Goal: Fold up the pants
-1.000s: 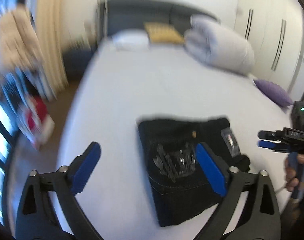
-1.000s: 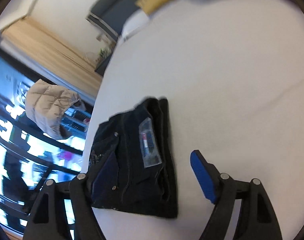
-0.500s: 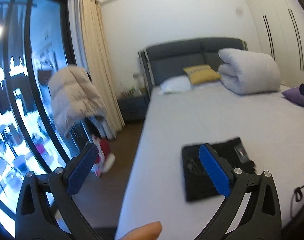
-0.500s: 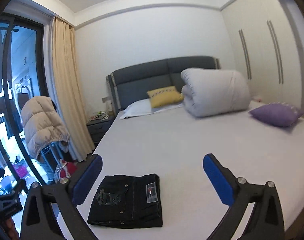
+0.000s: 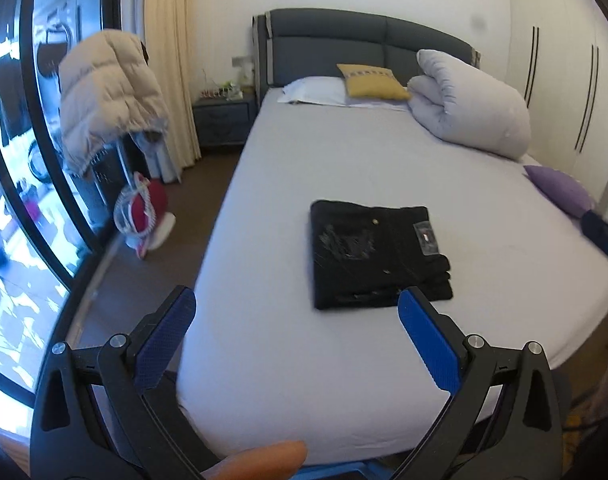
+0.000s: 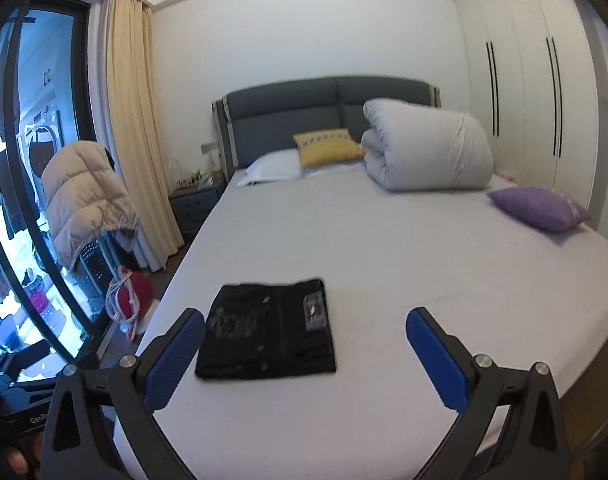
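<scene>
Black pants (image 5: 374, 256) lie folded into a flat rectangle on the white bed (image 5: 344, 168), near its foot end and left side; they also show in the right wrist view (image 6: 267, 334). My left gripper (image 5: 295, 320) is open and empty, held back from the bed's foot edge, short of the pants. My right gripper (image 6: 306, 340) is open and empty, also back from the bed, with the pants ahead and to its left. Neither gripper touches the pants.
A rolled white duvet (image 6: 428, 152), a yellow cushion (image 6: 328, 148), a white pillow (image 6: 271, 168) and a purple cushion (image 6: 540, 208) lie on the bed. A beige puffer jacket (image 5: 107, 96) hangs by the window at left. A nightstand (image 5: 223, 120) and a red bag (image 5: 143, 208) stand beside the bed.
Both grippers have pulled back and up from the folded pants to beyond the bed's foot. The pants lie still on the bed. Both grippers stayed open.
</scene>
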Motion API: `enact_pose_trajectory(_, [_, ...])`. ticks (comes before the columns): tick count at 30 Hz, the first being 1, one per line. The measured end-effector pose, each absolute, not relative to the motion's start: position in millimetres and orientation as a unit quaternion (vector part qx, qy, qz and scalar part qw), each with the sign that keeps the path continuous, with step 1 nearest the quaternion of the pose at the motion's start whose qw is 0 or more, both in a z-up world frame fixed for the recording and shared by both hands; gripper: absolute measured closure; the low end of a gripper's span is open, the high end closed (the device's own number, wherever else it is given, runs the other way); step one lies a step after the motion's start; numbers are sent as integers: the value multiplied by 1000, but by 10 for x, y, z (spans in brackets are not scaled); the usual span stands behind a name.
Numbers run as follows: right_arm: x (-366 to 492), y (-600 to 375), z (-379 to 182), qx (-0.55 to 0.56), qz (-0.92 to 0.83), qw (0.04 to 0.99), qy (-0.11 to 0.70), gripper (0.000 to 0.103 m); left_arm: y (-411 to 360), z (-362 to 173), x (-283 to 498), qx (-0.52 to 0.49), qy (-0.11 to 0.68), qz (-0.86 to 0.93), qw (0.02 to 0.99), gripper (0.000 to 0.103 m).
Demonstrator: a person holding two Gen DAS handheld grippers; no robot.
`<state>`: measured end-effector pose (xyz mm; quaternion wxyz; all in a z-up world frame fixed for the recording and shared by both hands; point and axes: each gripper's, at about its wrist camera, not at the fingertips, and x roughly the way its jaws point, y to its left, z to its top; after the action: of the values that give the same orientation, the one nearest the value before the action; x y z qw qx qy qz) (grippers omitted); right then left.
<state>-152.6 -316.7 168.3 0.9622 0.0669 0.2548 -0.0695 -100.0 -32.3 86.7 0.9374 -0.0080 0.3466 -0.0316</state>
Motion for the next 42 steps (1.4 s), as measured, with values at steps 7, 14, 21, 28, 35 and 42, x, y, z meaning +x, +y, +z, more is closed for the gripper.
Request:
enact_pose_trajectory(7, [-1462,-3041,1516,60,-66,949,302,0,-353,709,-848,-10,360,-25,932,0])
enact_pose_trajectory(14, [-1357,-3084,1349,73,-70,937,335,0,-396,558,-607,-1,377,-25,926,0])
enact_pose_trajectory(21, [-1233,-3045,1258,61,-65,931,353,0,-395,398,-342,-3,392,-21,920,0])
enact_pose_trajectory(28, [-1110,-3043,1195,58,-60,927,366,0,-372,281,-189,-8,404,-15,915,0])
enact_pose_trajectory(35, [-1034,-3053,1120,59,-60,921,380,0,-398,150,-78,-7,414,-15,910,0])
enact_pose_trajectory(42, [-981,-3058,1061,59,-57,917,391,0,-416,38,-8,-9,423,-15,906,0])
